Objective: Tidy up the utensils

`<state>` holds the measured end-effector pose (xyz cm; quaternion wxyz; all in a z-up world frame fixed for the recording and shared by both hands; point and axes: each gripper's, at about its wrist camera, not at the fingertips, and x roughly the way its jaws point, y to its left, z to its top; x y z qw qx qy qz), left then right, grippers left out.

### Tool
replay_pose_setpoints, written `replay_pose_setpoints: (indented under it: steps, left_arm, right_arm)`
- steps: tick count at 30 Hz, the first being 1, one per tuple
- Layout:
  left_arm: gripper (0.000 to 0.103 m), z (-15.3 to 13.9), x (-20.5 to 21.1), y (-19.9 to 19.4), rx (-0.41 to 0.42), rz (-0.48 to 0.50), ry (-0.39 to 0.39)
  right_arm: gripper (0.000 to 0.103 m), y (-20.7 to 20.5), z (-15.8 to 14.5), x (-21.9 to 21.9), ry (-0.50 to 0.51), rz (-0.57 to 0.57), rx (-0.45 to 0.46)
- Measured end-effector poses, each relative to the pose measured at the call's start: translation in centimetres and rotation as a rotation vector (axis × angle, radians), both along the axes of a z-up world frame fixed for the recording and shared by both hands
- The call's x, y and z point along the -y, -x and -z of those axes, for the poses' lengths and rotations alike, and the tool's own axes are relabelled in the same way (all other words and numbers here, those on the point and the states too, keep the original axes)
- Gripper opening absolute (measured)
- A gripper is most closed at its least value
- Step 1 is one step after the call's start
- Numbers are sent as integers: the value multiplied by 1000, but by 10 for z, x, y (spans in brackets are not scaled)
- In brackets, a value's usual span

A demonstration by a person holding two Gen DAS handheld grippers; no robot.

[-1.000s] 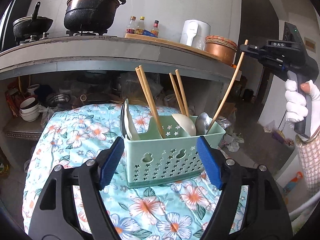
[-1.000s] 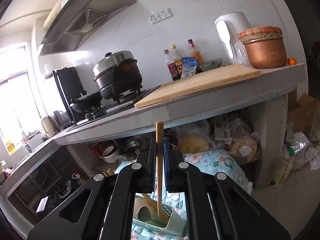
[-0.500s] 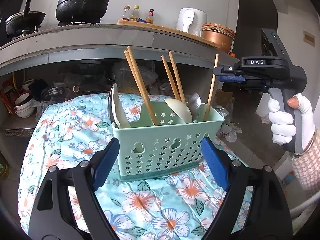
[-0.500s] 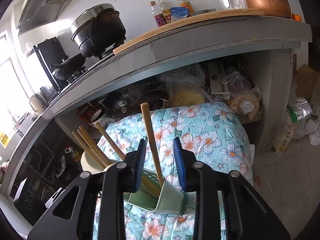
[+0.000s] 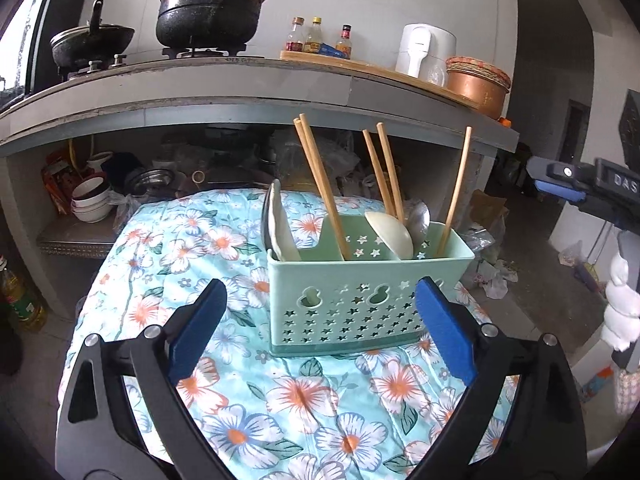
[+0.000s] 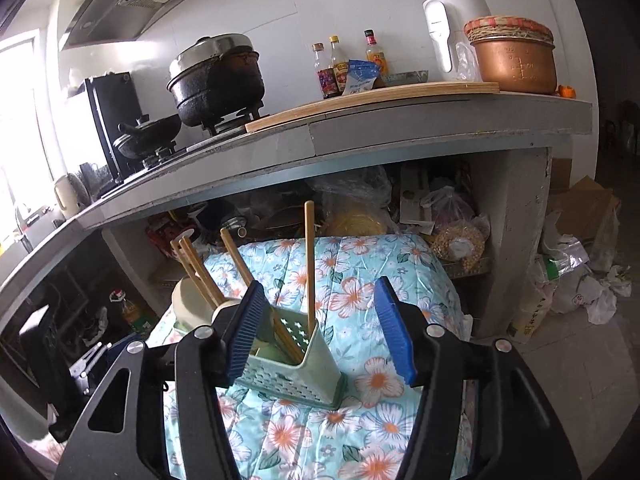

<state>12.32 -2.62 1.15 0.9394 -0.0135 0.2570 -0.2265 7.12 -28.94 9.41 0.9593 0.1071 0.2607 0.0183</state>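
Note:
A mint green utensil basket (image 5: 360, 292) stands on the flowered cloth (image 5: 280, 392); it also shows in the right wrist view (image 6: 296, 368). It holds wooden chopsticks (image 5: 320, 184), pale spoons (image 5: 390, 232) and a metal spoon (image 5: 418, 218). A single chopstick (image 5: 454, 196) leans in the right compartment; it also shows in the right wrist view (image 6: 309, 268). My left gripper (image 5: 320, 332) is open and empty, just in front of the basket. My right gripper (image 6: 320, 330) is open and empty, above and behind the basket's right end.
A grey counter (image 5: 240, 84) overhangs the table, with a black pot (image 5: 212, 4), a wok (image 5: 92, 40), bottles (image 5: 316, 36) and a copper pot (image 5: 478, 80). Bowls (image 5: 90, 200) and bags sit under it. The table's right edge drops to the floor (image 6: 560, 360).
My right gripper let go of the single chopstick, opened wide and drew back to the right. The chopstick now stands in the basket's right compartment. The left gripper stayed open in front of the basket.

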Motion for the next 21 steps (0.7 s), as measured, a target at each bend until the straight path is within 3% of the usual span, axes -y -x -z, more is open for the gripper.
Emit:
replay_pose_setpoints:
  steps: [4, 9, 13, 21]
  left_arm:
    - [93, -9, -5, 9, -15, -67, -31]
    - [93, -17, -20, 18, -67, -105, -1]
    - [93, -23, -28, 30, -58, -134, 5]
    - [93, -26, -23, 43, -61, -271, -106]
  right_arm:
    - [76, 23, 11, -22, 62, 2, -13]
    - [90, 46, 23, -47, 93, 21, -19]
    - [94, 61, 29, -62, 119, 32, -16]
    - [96, 82, 32, -72, 190, 137, -69]
